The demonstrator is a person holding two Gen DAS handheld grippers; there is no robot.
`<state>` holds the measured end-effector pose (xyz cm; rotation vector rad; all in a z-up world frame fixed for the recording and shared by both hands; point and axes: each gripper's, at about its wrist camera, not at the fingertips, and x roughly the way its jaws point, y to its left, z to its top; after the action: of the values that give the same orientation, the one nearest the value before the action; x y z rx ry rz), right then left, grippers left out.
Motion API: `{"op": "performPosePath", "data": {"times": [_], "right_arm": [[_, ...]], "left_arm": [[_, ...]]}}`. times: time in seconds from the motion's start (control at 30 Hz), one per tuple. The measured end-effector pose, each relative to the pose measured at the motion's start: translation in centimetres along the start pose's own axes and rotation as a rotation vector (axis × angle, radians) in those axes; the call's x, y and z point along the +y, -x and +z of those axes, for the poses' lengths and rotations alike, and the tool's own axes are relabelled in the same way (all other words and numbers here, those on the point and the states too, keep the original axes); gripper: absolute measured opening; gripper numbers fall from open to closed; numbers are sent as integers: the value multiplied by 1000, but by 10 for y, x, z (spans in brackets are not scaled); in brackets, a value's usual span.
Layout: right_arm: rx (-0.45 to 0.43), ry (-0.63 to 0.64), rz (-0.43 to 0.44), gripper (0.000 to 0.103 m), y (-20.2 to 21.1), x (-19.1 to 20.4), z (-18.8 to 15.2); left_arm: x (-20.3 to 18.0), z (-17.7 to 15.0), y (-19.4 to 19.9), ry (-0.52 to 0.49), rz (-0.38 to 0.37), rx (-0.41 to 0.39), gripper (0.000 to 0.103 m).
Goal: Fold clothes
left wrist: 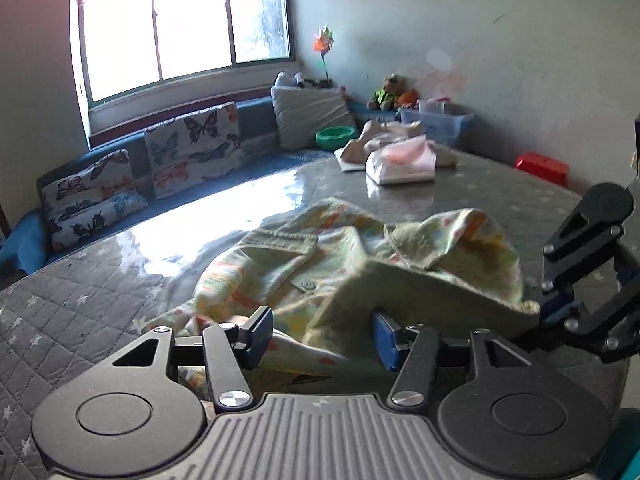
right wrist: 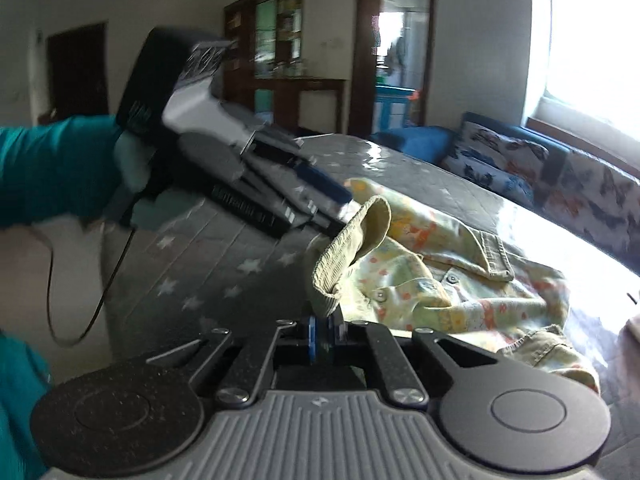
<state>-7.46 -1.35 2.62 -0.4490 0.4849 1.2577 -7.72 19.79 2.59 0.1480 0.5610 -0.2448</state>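
Note:
A pale yellow-green child's jacket [left wrist: 348,264] with orange and blue print lies crumpled on the grey quilted table [left wrist: 80,304]. My left gripper [left wrist: 324,338] is open, its blue pads on either side of a raised fold of the jacket near its edge. My right gripper [right wrist: 322,334] is shut on the jacket's ribbed cuff [right wrist: 340,264] and holds it lifted off the table. The right gripper also shows in the left wrist view [left wrist: 560,308], at the fabric's right end. The left gripper shows in the right wrist view [right wrist: 328,200], held by a teal-sleeved arm.
Folded pale clothes [left wrist: 396,156] lie stacked at the table's far side. A green bowl [left wrist: 336,136], a plastic bin [left wrist: 440,122] and a red box [left wrist: 542,166] stand beyond. A blue sofa with butterfly cushions [left wrist: 192,148] runs under the window.

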Motion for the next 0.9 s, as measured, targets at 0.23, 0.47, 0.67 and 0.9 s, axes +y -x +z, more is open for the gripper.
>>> {"op": "performPosePath", "data": {"times": [0.23,0.47,0.67,0.9], "right_arm": [[81,60,31,5,-5,12,-18],[126,44,56,11,-16,18,-29],[98,-5,40,26,5,7,-29],[62,-39,-157,35,22,-33,-19]], "left_arm": [[12,12,8,97,-27,-28,57],[-14,26,-34,119,-79,21,57],[-29,-1,-72,135,-96,154,55],[-34,-24,-64,162,-91,194,55]]}}
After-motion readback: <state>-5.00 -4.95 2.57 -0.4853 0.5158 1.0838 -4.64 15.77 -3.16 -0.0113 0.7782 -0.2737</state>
